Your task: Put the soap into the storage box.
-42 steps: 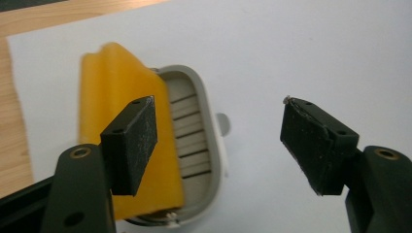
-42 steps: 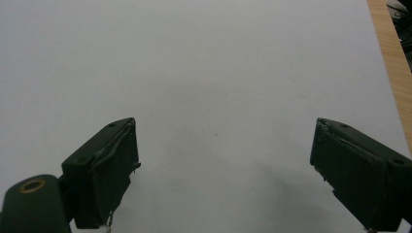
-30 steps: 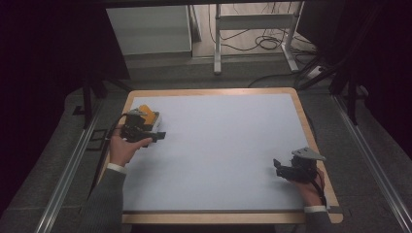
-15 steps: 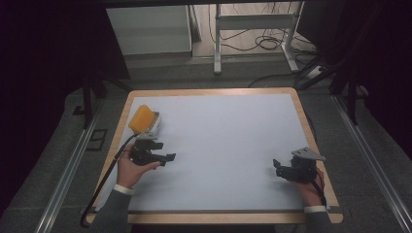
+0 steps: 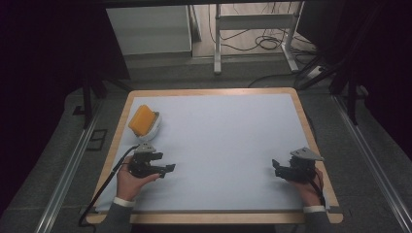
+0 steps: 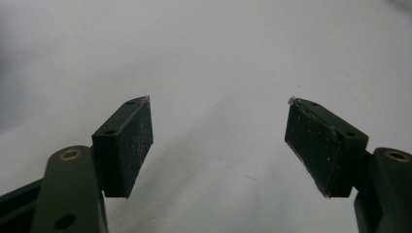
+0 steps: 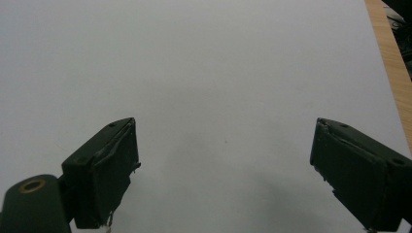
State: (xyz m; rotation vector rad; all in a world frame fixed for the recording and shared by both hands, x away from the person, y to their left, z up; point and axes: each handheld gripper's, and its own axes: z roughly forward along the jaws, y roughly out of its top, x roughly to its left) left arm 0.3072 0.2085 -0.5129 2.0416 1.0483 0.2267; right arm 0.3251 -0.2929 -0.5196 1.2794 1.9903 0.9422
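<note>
An orange sponge rests tilted in a small white bowl at the mat's far left. My left gripper sits nearer the front edge, below the bowl and apart from it, pointing right. It is open with bare white mat between its pads. My right gripper lies at the front right, pointing left. It is open too, with nothing between its jaws.
A pale mat covers a wooden-rimmed table. The wooden rim appears at the right of the right gripper view. A cable trails off the left side. A white cabinet and a metal stand stand behind the table.
My left gripper has let go of the bowl with the sponge and drawn back toward the front edge, turning to point right. The right gripper has stayed put.
</note>
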